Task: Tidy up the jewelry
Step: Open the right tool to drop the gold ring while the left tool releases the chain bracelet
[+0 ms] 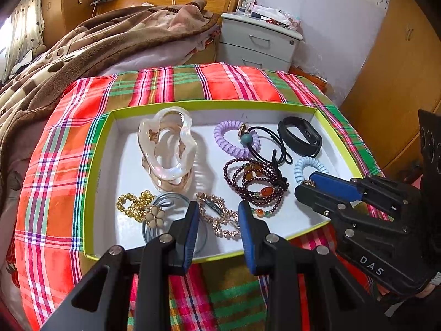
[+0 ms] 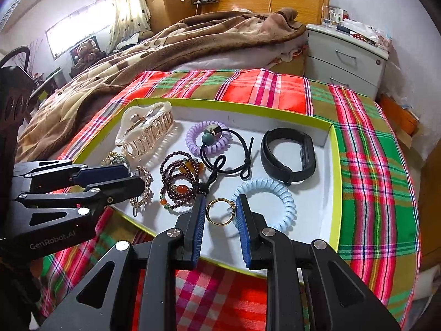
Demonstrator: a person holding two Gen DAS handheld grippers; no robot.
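Note:
A shallow white tray with a lime rim [image 1: 91,165] lies on a plaid cloth and holds the jewelry. My left gripper [image 1: 219,220] hangs open over the near edge, a rose-gold chain bracelet [image 1: 217,215] lying between its fingers. Near it are a gold bead chain with a flower [image 1: 137,204], a pearly hair claw [image 1: 168,149] and garnet beads [image 1: 256,182]. My right gripper [image 2: 221,200] is shut on a gold ring [image 2: 219,211] beside a pale blue coil tie [image 2: 284,201]. A purple coil tie [image 2: 195,140] and a black wristband [image 2: 275,162] sit farther back.
The plaid cloth [image 1: 193,82] covers the foot of a bed, and a brown blanket [image 1: 96,47] is heaped behind it. A grey bedside cabinet [image 1: 259,41] stands at the back right. A wooden wardrobe [image 1: 399,69] lines the right side.

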